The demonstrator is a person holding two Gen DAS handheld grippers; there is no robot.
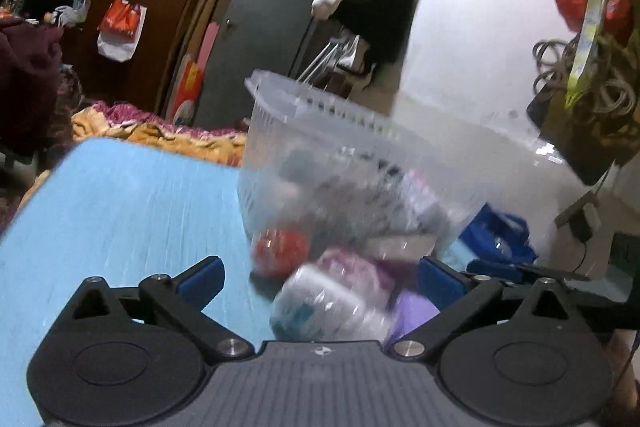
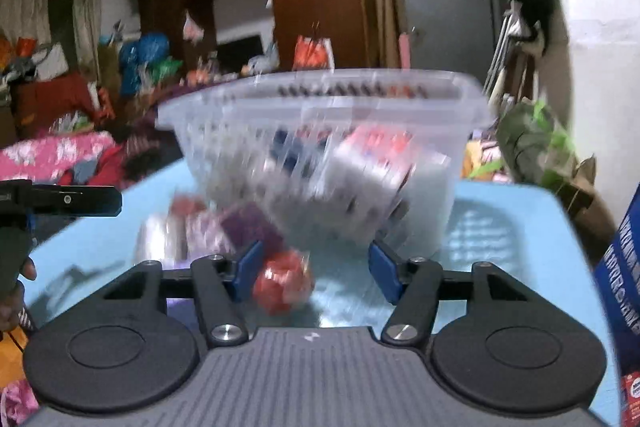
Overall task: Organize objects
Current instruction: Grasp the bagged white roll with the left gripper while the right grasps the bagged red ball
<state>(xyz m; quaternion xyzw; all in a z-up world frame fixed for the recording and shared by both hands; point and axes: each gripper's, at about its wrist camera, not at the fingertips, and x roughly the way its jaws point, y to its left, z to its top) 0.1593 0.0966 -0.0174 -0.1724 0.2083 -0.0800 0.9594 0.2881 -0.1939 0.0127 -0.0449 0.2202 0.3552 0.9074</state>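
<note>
Organizing partly done, judging by the clear basket (image 2: 324, 115) on the blue counter (image 1: 120, 195) already holding several blurred packs. Still lying outside, just in front of the basket: a red round item (image 2: 282, 285), a purple pack (image 2: 248, 227) and a clear bottle (image 1: 324, 307). Left tongs (image 1: 320, 279) hanging spread wide over the bottle, gripping nothing. Right tongs (image 2: 312, 267) standing partly apart around the red item, pads not pressing it. Picking those three up remaining, likely.

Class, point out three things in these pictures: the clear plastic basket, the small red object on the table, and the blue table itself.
Basket (image 2: 400, 95): right wrist view, front rim.
Red object (image 2: 282, 285): right wrist view, its middle.
Table (image 1: 120, 195): left wrist view, bare top.
</note>
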